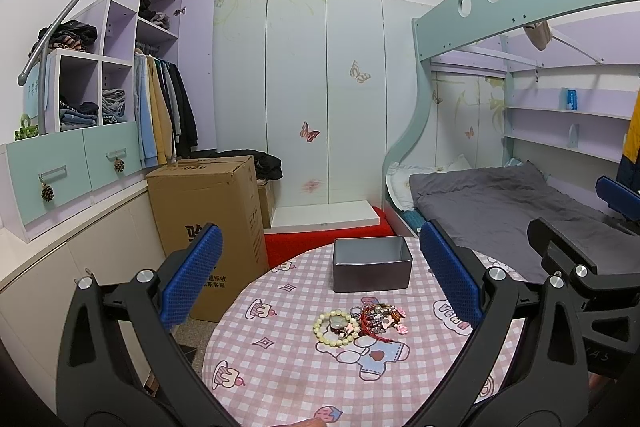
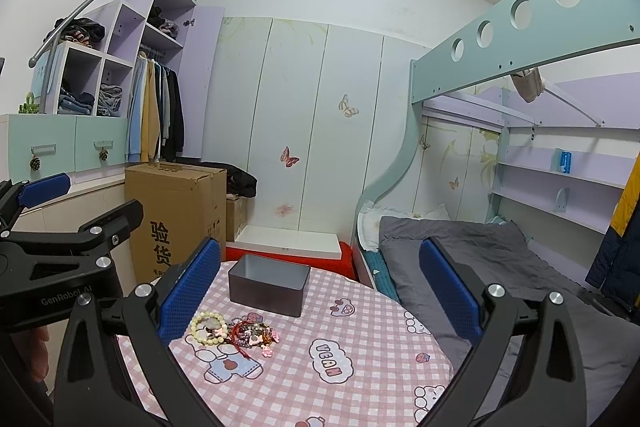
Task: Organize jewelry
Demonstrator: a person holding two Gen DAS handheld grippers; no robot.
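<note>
A pile of jewelry [image 1: 372, 319] lies on the round table with a pink checked cloth [image 1: 304, 367]; a pale bead bracelet [image 1: 334, 323] sits at its left side. Behind it stands an open, empty dark grey box [image 1: 372, 263]. My left gripper [image 1: 320, 275] is open and empty, held above the near side of the table. In the right wrist view the pile [image 2: 248, 335], the bracelet [image 2: 206, 325] and the box [image 2: 268, 283] lie left of centre. My right gripper [image 2: 320, 287] is open and empty, above the table and to the right of the pile.
A tall cardboard box [image 1: 212, 219] stands left of the table. A red mat [image 1: 320, 243] lies behind it. A bunk bed with grey bedding [image 1: 500, 203] is on the right. Drawers and a counter [image 1: 64, 211] line the left wall.
</note>
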